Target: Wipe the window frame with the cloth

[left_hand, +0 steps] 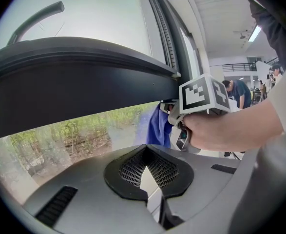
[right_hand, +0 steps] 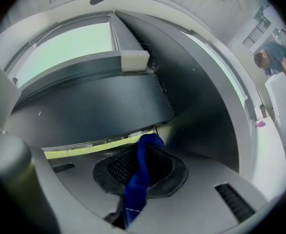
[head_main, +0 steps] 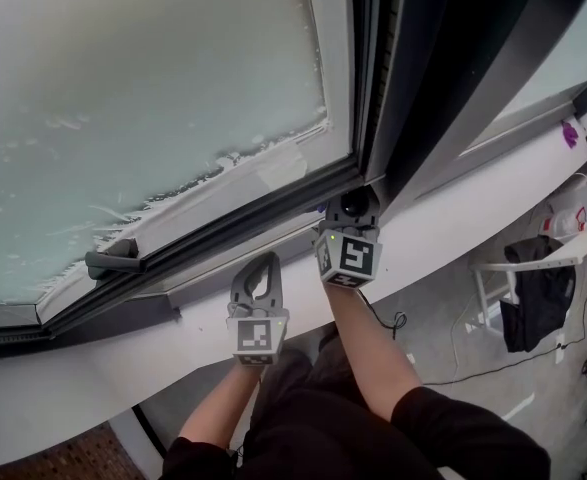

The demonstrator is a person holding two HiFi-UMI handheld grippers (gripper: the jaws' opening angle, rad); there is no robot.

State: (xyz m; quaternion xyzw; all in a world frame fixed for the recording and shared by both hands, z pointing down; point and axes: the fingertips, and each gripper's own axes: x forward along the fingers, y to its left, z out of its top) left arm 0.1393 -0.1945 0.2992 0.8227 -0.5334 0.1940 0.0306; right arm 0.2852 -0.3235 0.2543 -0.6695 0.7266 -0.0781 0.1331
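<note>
Held pinched in the right gripper point(right_hand: 142, 165): a deep-blue cloth point(right_hand: 135, 191), bunched into a narrow strip, far end against the dark window frame point(right_hand: 94, 116) near its right corner. Shown as a hanging blue fold from the left gripper point(left_hand: 145, 169), jaws pressed together on nothing. Hidden in the head view behind the right gripper's marker cube point(head_main: 348, 256).

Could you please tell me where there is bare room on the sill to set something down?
The white sill is bare left of the left tool, below the window handle, and again right of the right tool. It is crowded at the frame corner, where that tool holds the cloth.
</note>
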